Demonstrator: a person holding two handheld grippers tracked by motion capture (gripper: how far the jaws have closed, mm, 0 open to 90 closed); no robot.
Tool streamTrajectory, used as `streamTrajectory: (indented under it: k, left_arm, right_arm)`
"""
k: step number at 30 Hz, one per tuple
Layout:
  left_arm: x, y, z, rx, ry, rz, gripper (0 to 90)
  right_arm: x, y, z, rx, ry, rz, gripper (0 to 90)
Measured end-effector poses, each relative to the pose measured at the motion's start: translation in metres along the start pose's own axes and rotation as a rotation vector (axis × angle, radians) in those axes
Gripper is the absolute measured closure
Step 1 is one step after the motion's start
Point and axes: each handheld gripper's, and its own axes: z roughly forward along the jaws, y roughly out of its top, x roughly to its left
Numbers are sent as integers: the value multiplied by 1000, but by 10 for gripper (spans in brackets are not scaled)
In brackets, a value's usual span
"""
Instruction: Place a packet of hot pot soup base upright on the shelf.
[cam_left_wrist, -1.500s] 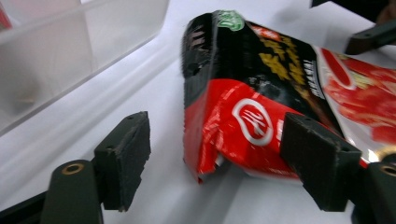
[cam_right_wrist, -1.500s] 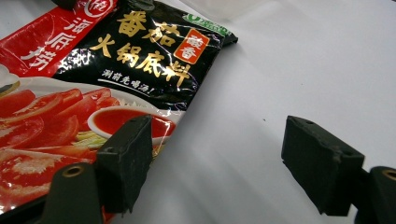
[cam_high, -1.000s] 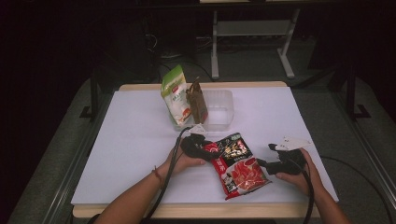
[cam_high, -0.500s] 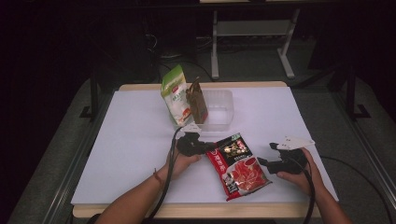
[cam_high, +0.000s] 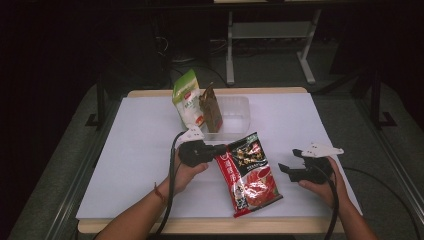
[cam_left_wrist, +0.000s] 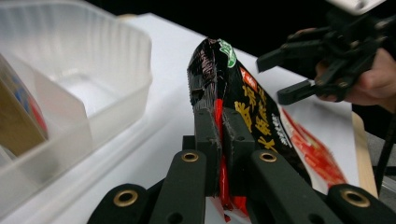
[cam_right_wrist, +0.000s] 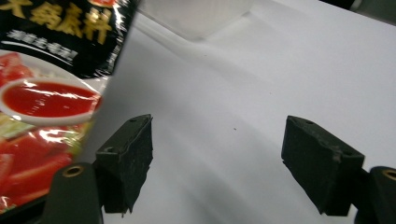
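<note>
Sauce pouch (cam_high: 249, 172) pinched at its top edge by the left gripper (cam_high: 216, 149), near the tub (cam_high: 235, 116).

The pouch is seen lying on the table (cam_high: 135, 150) between the two hands, its top corner clamped between the left jaws, which have just been closing on it. The right gripper (cam_high: 292, 161) is held spread beside it, nothing between. The pouch is judged soft, floppy and slick-filmed, moderately weighted by its filling; the flat sealed edge is best gripped, as sag and slipping are likely elsewhere.
</note>
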Motion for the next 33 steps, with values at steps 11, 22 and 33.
streamTrajectory:
  k: [11, 22, 33]
  left_arm:
    - [0, 5, -16, -52, -14, -9, 874]
    - [-6, 11, -26, -103, -6, 7, 880]
    - [-11, 19, -41, -192, -35, -23, 886]
  right_arm:
    - [-1, 2, 6, 4, 17, -1, 238]
    - [0, 4, 9, 9, 27, -6, 238]
    - [0, 4, 10, 15, 27, -5, 238]
